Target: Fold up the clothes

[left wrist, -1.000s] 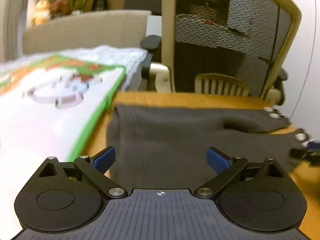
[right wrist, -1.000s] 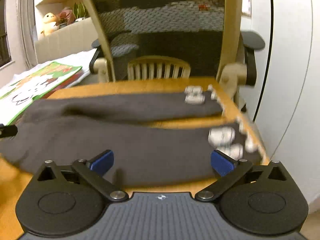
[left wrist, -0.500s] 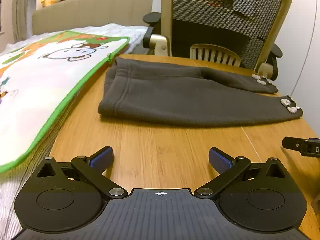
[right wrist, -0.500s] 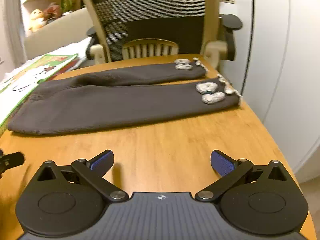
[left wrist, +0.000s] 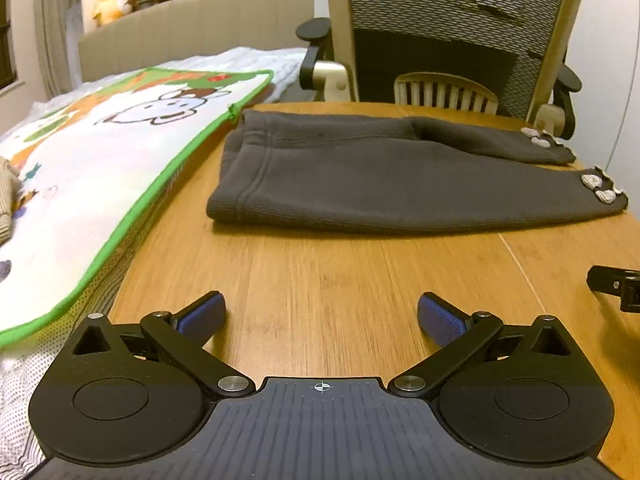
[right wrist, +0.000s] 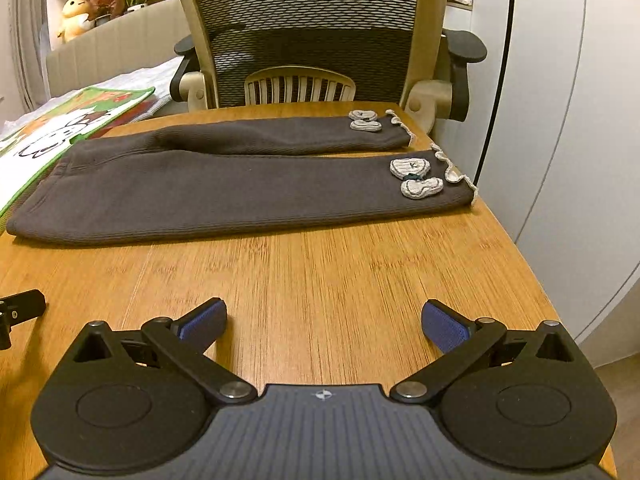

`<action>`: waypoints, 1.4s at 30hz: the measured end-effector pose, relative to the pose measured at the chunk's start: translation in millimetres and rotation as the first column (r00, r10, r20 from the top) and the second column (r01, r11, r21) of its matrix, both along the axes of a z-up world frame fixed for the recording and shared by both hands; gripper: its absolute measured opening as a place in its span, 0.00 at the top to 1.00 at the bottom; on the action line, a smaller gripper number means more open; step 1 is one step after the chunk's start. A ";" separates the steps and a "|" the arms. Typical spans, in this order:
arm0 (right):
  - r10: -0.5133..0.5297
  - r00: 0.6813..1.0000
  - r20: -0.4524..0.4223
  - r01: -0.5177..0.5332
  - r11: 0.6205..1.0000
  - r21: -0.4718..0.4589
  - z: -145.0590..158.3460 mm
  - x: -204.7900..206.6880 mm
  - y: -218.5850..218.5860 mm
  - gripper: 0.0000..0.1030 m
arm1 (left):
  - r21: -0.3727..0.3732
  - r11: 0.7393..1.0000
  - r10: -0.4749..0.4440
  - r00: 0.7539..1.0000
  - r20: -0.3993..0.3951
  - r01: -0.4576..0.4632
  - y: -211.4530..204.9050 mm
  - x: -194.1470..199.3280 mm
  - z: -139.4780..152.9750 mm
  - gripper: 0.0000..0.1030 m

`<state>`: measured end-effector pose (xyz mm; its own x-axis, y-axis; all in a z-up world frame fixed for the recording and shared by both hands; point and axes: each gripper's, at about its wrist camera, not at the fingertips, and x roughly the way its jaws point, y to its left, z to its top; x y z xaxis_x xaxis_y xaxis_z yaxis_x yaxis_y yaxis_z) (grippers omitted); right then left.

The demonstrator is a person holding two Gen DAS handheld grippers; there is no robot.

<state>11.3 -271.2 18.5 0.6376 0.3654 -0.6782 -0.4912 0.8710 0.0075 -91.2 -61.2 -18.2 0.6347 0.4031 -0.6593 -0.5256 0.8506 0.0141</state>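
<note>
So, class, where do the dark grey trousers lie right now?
In both views, the dark grey trousers lie flat across the far half of the wooden table, before the mesh office chair.

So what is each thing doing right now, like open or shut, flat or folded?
Left gripper: open, empty, over bare wood.
Right gripper: open, empty, over bare wood.
Grey trousers: lying flat, legs side by side, not yet folded across.
Wooden table: trousers lie along its far side.
Cartoon mat: spread out, beside the trousers' waistband.
Mesh chair: upright behind the table.
</note>
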 end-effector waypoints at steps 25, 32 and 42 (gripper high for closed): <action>0.011 1.000 -0.005 -0.011 1.000 0.000 1.4 12.8 5.2 0.00 | 0.002 1.000 -0.007 1.000 -0.001 0.007 3.8 -2.9 0.6 0.00; 0.011 1.000 -0.005 -0.011 1.000 0.000 1.4 12.8 5.4 0.00 | 0.002 1.000 -0.006 1.000 0.000 0.006 3.8 -2.9 0.4 0.00; 0.014 1.000 -0.005 -0.014 1.000 0.000 1.0 14.1 5.1 0.00 | 0.001 1.000 -0.006 1.000 0.001 0.006 4.1 -2.4 0.7 0.00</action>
<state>25.4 -266.1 19.5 0.6290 0.3742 -0.6814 -0.5037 0.8638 0.0095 -93.7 -57.2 -17.6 0.6377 0.3999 -0.6583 -0.5201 0.8539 0.0149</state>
